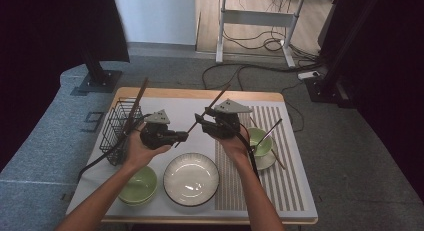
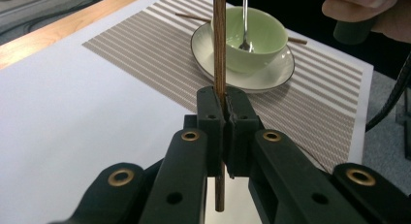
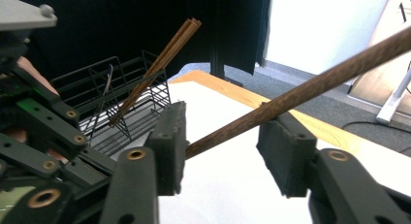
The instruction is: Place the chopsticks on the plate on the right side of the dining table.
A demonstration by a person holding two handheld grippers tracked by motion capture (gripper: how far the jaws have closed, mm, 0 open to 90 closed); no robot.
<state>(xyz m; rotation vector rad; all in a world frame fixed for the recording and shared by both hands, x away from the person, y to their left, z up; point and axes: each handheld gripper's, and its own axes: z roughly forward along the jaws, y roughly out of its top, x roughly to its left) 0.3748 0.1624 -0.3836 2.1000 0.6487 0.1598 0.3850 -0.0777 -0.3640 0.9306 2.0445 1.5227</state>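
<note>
My left gripper is clenched on the chopstick, held above the table between both hands; my right gripper stands released around it; handover looks done; the wire basket still awaits it.

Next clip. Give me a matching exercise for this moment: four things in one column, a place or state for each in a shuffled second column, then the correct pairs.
Things:
1. left gripper
2. right gripper
3. wire basket
4. spoon

Places or states:
A. stands in the green bowl on a saucer
B. jaws clamped on a wooden chopstick
C. at the table's left edge, with chopsticks leaning in it
D. jaws apart, a chopstick passing between them

Pairs: 1-B, 2-D, 3-C, 4-A
</note>
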